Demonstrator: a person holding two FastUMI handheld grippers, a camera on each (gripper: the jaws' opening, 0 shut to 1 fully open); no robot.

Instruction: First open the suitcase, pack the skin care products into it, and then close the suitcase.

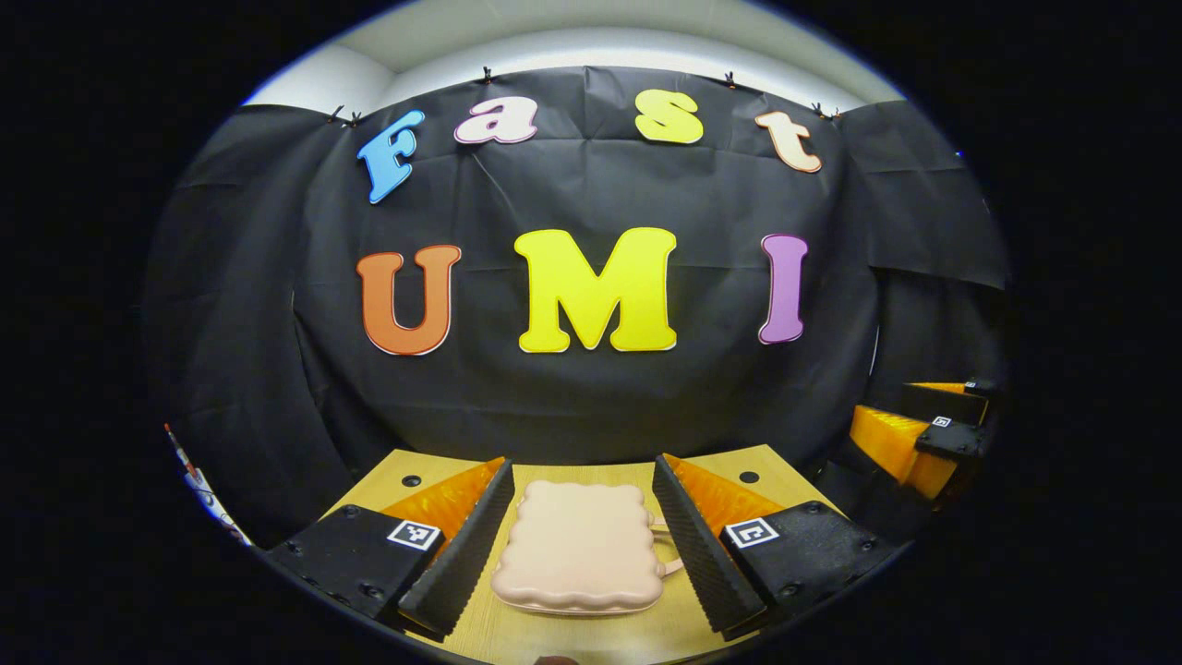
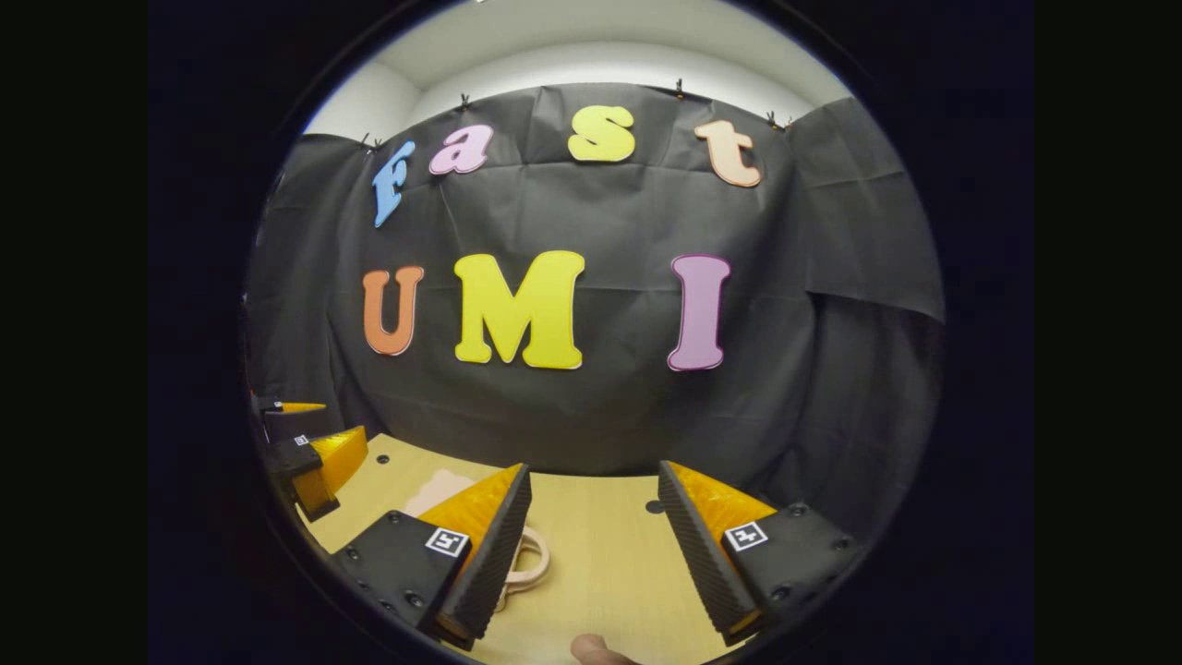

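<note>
In the left gripper view, our left gripper hovers with fingers spread wide and grasping nothing. The closed suitcase lies flat on the tabletop between them, touching neither. Its smooth wavy shell could slip from a shallow pinch.

In the right gripper view, our right gripper is likewise released, over bare tabletop. The suitcase handle peeks beside its left finger, the left gripper farther off.
</note>
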